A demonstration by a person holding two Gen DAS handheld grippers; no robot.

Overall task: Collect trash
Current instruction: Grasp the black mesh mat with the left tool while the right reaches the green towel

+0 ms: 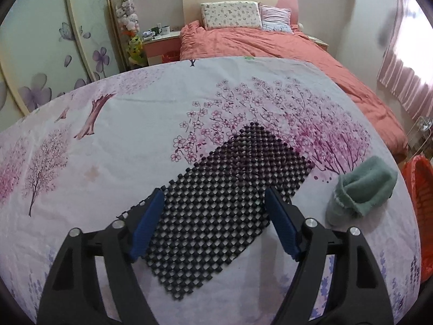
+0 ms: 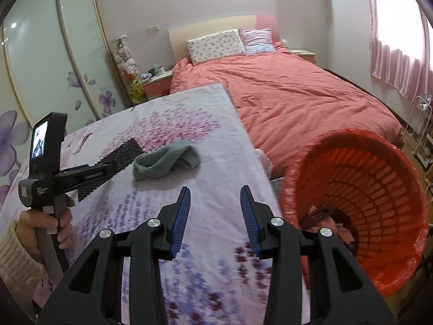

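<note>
Left gripper [image 1: 213, 197]: jaws apart, empty, poised over black perforated rubber mat [image 1: 232, 203] lying between them. Rolled grey-green fleece cloth [image 1: 360, 189] right of its jaws on blossom-print tablecloth [image 1: 108, 140]. Right gripper [image 2: 215, 197]: jaws apart, empty; cloth ahead-left, orange slatted plastic bin with red liner [image 2: 379, 189] just right, scraps inside.

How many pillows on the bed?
2. A floral white pillow leans on the headboard, left; a pink striped pillow stands beside it, right, touching. More may be hidden under the duvet.
</note>
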